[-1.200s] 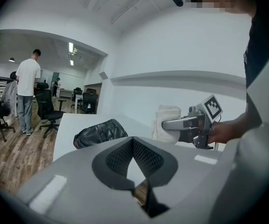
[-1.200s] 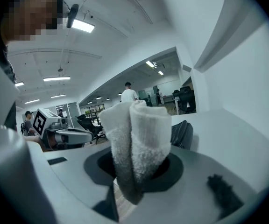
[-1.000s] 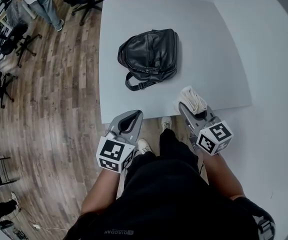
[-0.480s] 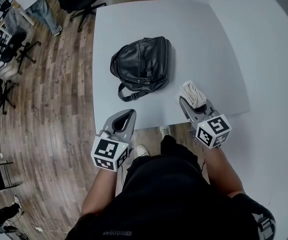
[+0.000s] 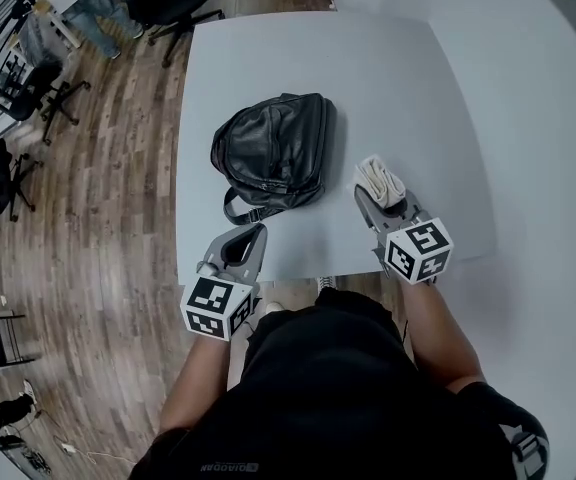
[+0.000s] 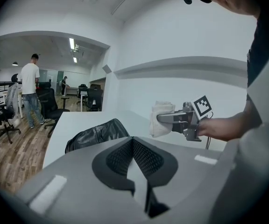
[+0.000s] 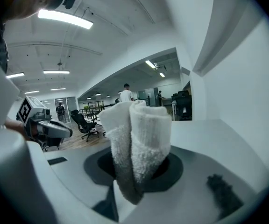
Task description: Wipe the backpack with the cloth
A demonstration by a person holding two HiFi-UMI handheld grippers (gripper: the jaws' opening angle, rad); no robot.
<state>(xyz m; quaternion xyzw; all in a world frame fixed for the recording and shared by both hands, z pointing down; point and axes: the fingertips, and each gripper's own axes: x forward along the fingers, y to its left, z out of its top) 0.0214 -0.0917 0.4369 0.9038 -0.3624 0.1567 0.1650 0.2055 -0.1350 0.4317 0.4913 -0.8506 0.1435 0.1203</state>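
Right now the backpack (image 5: pixel 271 155) lies flat on the white table (image 5: pixel 398 78), a little left of centre, with its strap loop (image 5: pixel 240 210) trailing toward the person's side. It is black with a dull leather-like sheen and sags into soft folds, so I would guess it is mostly empty, light and floppy rather than stiff. A skin that smooth on a tabletop that smooth may skid or bunch up under a firm wipe. The right gripper (image 5: pixel 376 198) hovers over the table just to the right of the bag, not touching it. Its jaws are clamped on a folded white cloth (image 5: pixel 381 181), a thick terry bundle pinched low down so that the plump rolled end sticks out past the tips. That soft end should squash and follow the bag's creases well enough, and it looks firmly held. The left gripper (image 5: pixel 252 234) sits near the table's front edge, just beside the strap loop, with its jaws together and nothing between them. To my eye the strap loop or the top edge of the bag is the sensible place for it to press or pinch.
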